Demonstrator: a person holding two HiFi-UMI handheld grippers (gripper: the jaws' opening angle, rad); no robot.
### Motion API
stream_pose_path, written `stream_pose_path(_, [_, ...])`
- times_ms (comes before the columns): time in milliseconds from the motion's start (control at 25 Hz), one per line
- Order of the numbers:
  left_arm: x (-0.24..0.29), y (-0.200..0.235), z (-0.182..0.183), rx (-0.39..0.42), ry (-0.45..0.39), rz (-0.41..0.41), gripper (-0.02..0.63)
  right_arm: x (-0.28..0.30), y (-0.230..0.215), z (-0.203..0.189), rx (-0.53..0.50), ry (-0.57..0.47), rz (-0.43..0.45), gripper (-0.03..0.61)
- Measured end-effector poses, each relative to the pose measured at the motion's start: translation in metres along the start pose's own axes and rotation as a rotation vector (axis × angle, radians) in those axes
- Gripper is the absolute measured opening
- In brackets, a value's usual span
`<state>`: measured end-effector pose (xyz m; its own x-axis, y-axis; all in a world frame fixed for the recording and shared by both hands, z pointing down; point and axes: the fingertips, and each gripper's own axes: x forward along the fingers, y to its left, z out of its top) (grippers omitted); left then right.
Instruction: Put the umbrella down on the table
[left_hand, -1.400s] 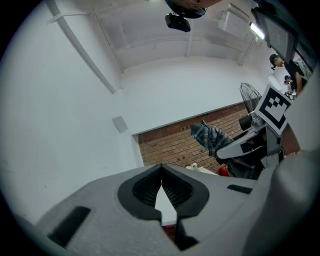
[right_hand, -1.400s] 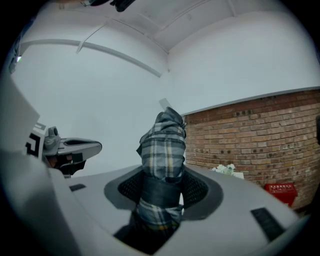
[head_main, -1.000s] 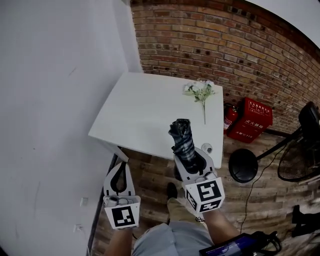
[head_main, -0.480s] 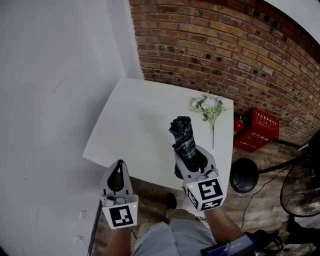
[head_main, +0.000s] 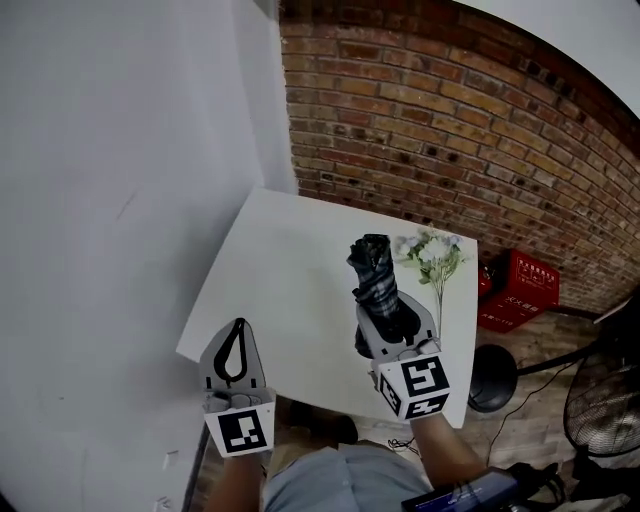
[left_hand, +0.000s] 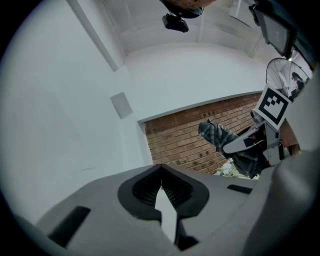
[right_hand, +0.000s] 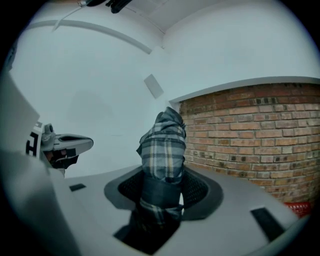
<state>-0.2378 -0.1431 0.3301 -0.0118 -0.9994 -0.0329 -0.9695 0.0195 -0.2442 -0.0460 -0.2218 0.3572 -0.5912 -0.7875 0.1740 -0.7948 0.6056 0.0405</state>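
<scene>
1. Our right gripper (head_main: 385, 318) has both jaws clamped on the wrapped lower part of a folded, dark plaid fabric umbrella (right_hand: 162, 147), and a dark strap circles the cloth right at the pads.
2. The umbrella juts forward out of the jaws over the near right part of the white rectangular table (head_main: 285, 270). It is held in the grip, not lying on the top.
3. Our left gripper (left_hand: 161, 168) has its jaw tips pressed together with nothing between them, and it hangs at the table's near left edge.
4. A bunch of pale flowers on a green stem (head_main: 432, 255) lies on the table's right side, near the umbrella's bunched end.
5. A red plastic crate (head_main: 525, 288) sits on the floor by the red brick wall (head_main: 450, 120).
</scene>
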Motion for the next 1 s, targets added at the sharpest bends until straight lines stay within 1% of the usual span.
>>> stream_pose_path(200, [0.026, 0.023, 0.008, 0.017, -0.026, -0.024, 0.008, 0.019, -0.006, 0.017, 0.002, -0.016, -0.047, 0.195])
stream_pose_path(400, [0.051, 0.032, 0.009, 0.025, -0.029, -0.044, 0.008, 0.036, -0.014, 0.018, 0.011, -0.008, -0.074, 0.195])
stream_pose_path(680, [0.076, 0.025, -0.005, 0.019, -0.007, -0.084, 0.008, 0.05, -0.028, 0.005, 0.018, 0.029, -0.102, 0.195])
stream_pose_path(1000, [0.093, 0.009, -0.024, 0.017, 0.016, -0.129, 0.008, 0.054, -0.037, -0.023, 0.032, 0.084, -0.12, 0.195])
